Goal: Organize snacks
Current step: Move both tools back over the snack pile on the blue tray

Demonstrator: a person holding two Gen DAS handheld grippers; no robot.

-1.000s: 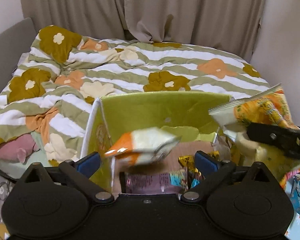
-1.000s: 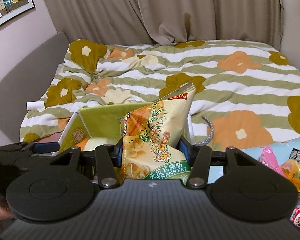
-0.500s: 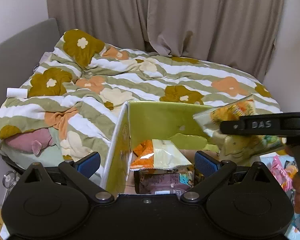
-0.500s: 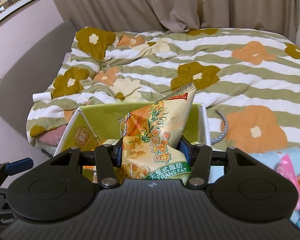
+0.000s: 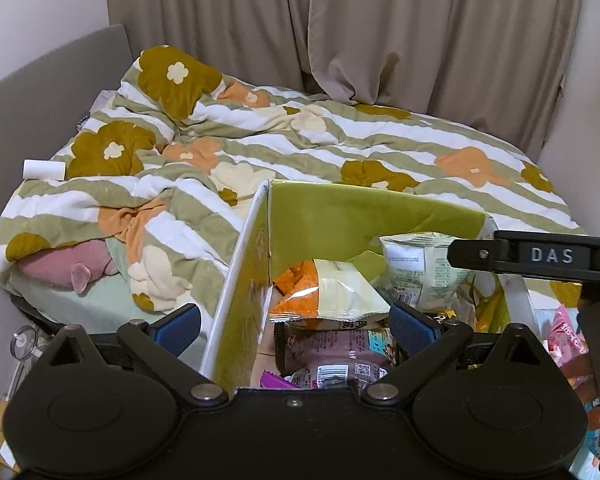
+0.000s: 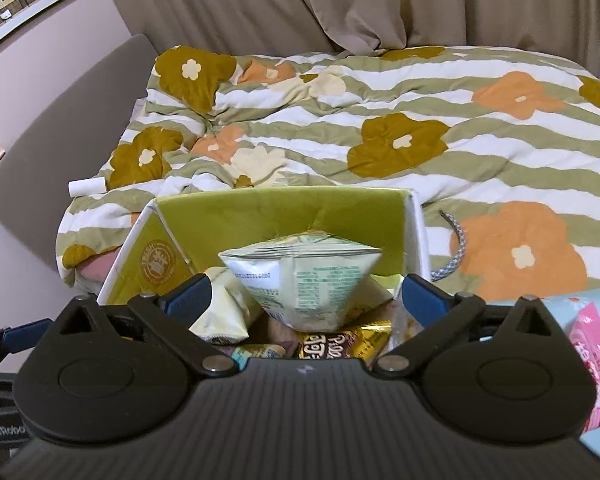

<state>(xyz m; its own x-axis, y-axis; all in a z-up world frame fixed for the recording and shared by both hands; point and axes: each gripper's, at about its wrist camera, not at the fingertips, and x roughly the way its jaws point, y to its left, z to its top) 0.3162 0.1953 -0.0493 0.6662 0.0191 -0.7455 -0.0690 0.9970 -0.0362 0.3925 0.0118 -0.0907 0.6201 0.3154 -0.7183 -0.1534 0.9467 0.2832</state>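
Snacks are piling up inside the green box in the left wrist view, where the left gripper is hovering with its blue pads spread wide and nothing between them. One pad is sitting outside the box's white-edged left wall, the other over the contents. An orange-and-cream packet is lying on a purple packet, and a pale green bag is resting toward the far right corner, just under the black bar of the right gripper, which is reaching in from the right.

Over in the right wrist view, the right gripper is opening its jaws; the pale green bag is sitting between the pads without touching either, tipped on top of a gold packet in the green box. Pink packets are waiting on the light blue surface at the right.

Judging by this, the drop-off step is finishing. The next move calls for lifting the right gripper clear of the box and swinging it toward the pink packets, approaching with pads apart and pinching a flat edge.
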